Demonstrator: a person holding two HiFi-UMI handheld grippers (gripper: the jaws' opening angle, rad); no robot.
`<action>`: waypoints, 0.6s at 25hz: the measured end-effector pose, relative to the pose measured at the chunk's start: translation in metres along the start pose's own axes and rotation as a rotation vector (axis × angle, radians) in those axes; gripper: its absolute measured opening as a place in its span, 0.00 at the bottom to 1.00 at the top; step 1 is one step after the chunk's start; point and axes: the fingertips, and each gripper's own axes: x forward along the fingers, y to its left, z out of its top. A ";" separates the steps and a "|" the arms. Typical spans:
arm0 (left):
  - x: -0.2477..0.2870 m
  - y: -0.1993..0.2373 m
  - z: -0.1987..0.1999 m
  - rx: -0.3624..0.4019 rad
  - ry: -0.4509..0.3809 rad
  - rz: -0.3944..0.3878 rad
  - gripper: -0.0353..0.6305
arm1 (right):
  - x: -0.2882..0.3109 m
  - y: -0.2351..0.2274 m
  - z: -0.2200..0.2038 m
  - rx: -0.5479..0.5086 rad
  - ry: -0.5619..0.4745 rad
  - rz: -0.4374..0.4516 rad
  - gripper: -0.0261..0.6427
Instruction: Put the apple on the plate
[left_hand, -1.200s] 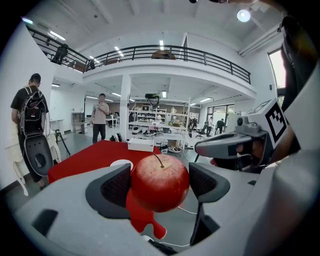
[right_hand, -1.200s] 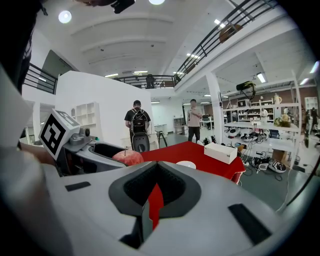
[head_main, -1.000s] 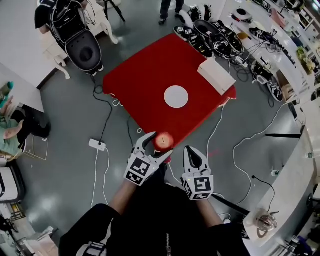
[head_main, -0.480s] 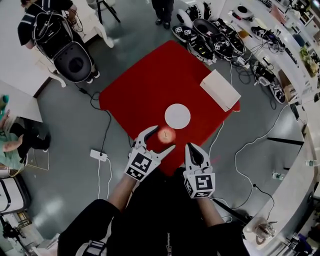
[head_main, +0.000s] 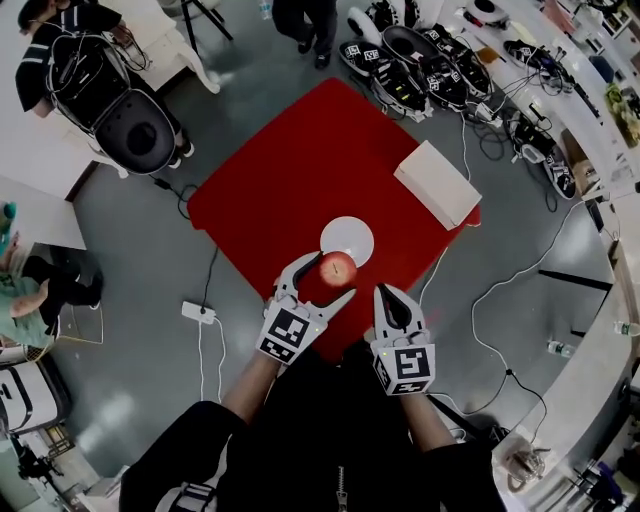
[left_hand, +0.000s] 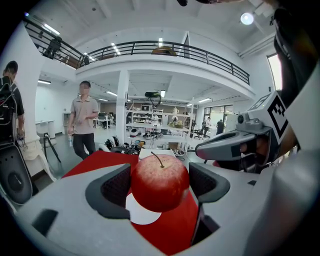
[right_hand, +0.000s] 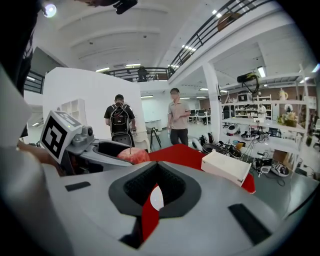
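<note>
- Head view: left gripper (head_main: 330, 277) is closing the gap to the plate (head_main: 347, 232). A second ago the apple (head_main: 337, 268) was sitting over the near edge of the red table (head_main: 290, 170), well short of the plate. Now it is overlapping the plate's near rim.
- Left gripper view: jaws are clamping the apple (left_hand: 160, 182) on both sides, stem pointing up, pads pressing its flanks. The plate (left_hand: 141, 214) is showing just below and behind it, so the apple is riding in the air, not resting on anything.
- Right gripper (head_main: 386, 296) is hanging beside the left one, travelling with it but doing no work. In the right gripper view its jaws are sitting almost together, only a thin slit showing cloth and a sliver of plate, with nothing held.
- White box (head_main: 437, 183) is lying at the far right corner of the table, well apart from the plate and out of the path.
- Meaning for the task: the carry is looking nearly finished. What is probably remaining is moving a little further over the plate's middle, lowering, then letting go.
- Risk, as a guess: the round apple could be rolling off the flat plate if released too high.
</note>
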 end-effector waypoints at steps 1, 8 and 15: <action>0.005 0.002 0.000 0.001 0.000 -0.001 0.61 | 0.002 -0.004 0.000 0.003 0.002 -0.004 0.06; 0.038 0.012 -0.002 0.007 0.010 0.000 0.61 | 0.011 -0.028 -0.006 0.018 0.025 -0.022 0.06; 0.050 0.022 -0.004 0.003 0.005 0.002 0.61 | 0.014 -0.033 -0.009 0.026 0.037 -0.039 0.06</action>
